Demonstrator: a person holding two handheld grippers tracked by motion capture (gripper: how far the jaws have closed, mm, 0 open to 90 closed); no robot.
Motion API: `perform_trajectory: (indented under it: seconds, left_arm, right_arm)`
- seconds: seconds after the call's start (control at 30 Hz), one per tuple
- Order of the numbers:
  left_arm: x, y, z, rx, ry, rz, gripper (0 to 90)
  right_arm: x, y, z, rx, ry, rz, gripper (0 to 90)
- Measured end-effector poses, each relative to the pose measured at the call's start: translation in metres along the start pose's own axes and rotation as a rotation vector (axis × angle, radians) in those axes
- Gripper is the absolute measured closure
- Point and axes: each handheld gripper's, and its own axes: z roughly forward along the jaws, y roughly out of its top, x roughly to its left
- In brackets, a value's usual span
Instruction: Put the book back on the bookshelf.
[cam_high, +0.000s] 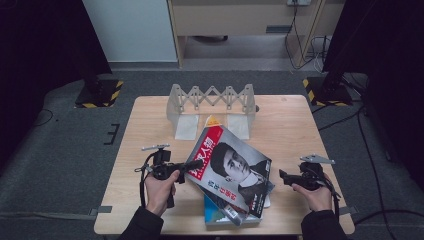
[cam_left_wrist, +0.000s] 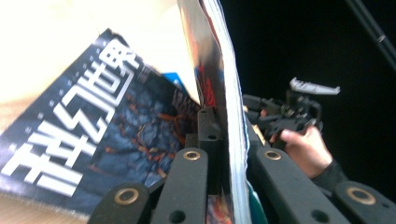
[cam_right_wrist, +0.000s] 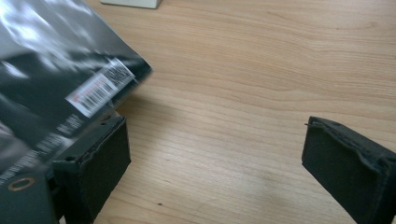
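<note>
A magazine (cam_high: 230, 170) with a red-and-black portrait cover is tilted up off the wooden table (cam_high: 290, 125). My left gripper (cam_high: 186, 170) is shut on its left edge. In the left gripper view the thin page stack (cam_left_wrist: 231, 93) runs between my jaws (cam_left_wrist: 224, 126). Under it lies a blue magazine (cam_left_wrist: 93, 126) with large white lettering, flat on the table (cam_high: 220, 215). My right gripper (cam_high: 282, 176) hovers just right of the raised magazine, open, with bare wood between its pads (cam_right_wrist: 215, 154). The magazine's glossy corner with a barcode (cam_right_wrist: 98, 86) hangs over its left jaw.
A white folding rack (cam_high: 211, 102) stands at the back middle of the table, with two pale sheets in front of it. Black stands with striped bases (cam_high: 97, 92) flank the table on the floor. The person's hand holding the right gripper (cam_left_wrist: 280, 119) shows against the dark.
</note>
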Motion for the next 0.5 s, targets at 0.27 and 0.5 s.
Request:
perform_trajectory:
  seconds: [0.27, 0.5]
  left_arm:
    - [-0.016, 0.011, 0.004, -0.017, -0.070, 0.003, 85.7]
    - [-0.026, 0.014, 0.010, -0.031, -0.103, 0.019, 85.7]
  right_arm:
    - [-0.010, -0.006, 0.007, 0.042, -0.031, -0.039, 7.5]
    - [-0.014, -0.007, 0.011, 0.057, -0.041, -0.059, 7.8]
